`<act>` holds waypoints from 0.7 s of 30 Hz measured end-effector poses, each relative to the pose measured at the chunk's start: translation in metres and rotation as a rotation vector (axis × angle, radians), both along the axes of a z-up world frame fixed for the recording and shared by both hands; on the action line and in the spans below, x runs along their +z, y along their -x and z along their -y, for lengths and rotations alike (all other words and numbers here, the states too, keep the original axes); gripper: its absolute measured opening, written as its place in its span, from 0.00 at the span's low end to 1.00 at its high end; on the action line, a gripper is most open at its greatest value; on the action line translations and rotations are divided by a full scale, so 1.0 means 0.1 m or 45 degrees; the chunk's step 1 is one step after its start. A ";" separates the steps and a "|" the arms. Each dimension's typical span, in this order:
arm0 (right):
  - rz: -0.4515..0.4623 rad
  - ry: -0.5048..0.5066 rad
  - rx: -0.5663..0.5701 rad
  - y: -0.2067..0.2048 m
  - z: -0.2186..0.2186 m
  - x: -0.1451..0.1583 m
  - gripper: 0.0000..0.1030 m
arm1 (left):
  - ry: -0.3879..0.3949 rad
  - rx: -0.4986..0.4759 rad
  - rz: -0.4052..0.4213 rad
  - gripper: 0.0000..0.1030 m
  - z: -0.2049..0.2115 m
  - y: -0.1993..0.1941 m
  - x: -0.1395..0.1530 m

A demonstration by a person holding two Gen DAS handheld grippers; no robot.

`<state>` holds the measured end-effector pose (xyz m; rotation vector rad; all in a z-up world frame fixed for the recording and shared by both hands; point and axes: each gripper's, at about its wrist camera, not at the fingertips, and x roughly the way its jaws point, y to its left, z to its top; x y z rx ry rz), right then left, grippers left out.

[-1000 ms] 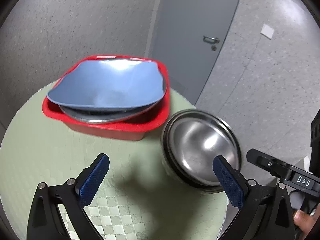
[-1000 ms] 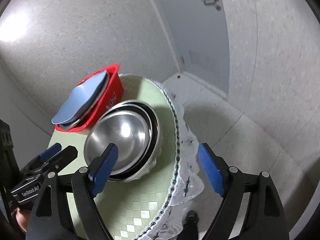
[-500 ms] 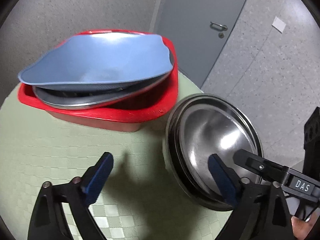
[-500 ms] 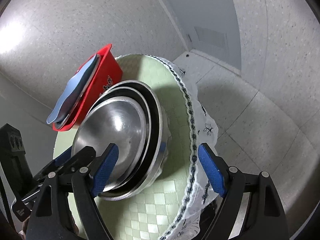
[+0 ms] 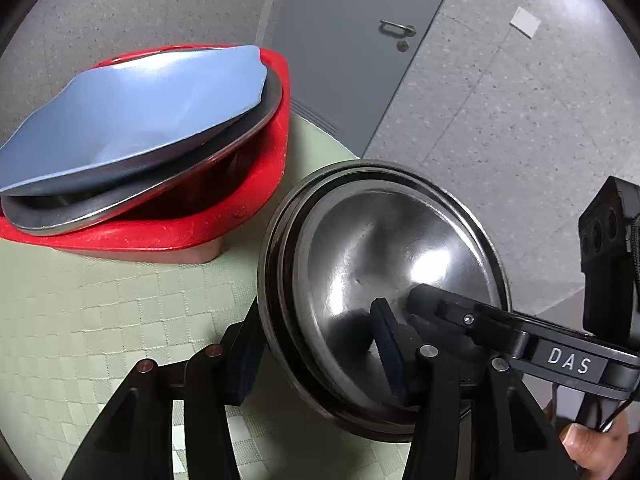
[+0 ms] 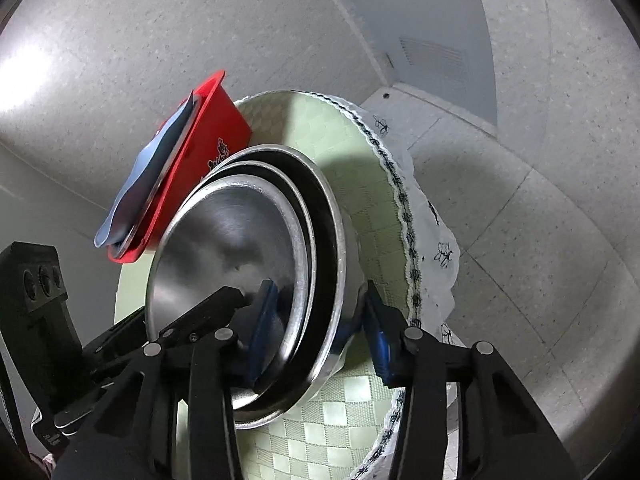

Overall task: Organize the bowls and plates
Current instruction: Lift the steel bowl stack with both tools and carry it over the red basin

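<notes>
Underneath everything is a round table [image 5: 120, 300] with a pale green checked cloth, its lace-edged white hem [image 6: 436, 240] hanging over the far side in the right wrist view. Toward the back of the table sits a red tub [image 5: 256, 184], and lying tilted in it are a steel plate [image 5: 168, 176] with a blue plate [image 5: 132, 112] resting on top of it. Just beside the tub, at the near right of the table, stands a stack of steel bowls [image 5: 384, 252], nested one inside another, at least three rims showing in the right wrist view [image 6: 320, 240]. Both grippers straddle the wall of this stack from opposite sides. On the left gripper [image 5: 316, 352], one blue pad is inside the top bowl and the other is outside against the stack's outer wall, so the fingers are narrowed around the rims. Likewise, the right gripper [image 6: 320, 328] has one pad inside the inner bowl and the other outside the outermost wall, closed in on the rims. Each gripper's black body shows in the other's view. Behind the table are a grey door [image 5: 352, 40] with a lever handle and a speckled grey floor [image 6: 520, 220].
</notes>
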<state>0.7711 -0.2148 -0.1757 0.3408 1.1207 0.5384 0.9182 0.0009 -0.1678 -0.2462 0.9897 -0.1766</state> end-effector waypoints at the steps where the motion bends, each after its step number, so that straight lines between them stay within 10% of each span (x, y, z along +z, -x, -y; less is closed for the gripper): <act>1: 0.009 0.005 -0.003 0.02 0.00 0.03 0.42 | -0.002 -0.005 0.002 0.45 -0.02 0.02 0.01; 21: 0.261 -0.012 -0.019 -0.01 -0.28 1.10 0.42 | 0.040 -0.005 0.230 0.46 -0.64 0.44 0.92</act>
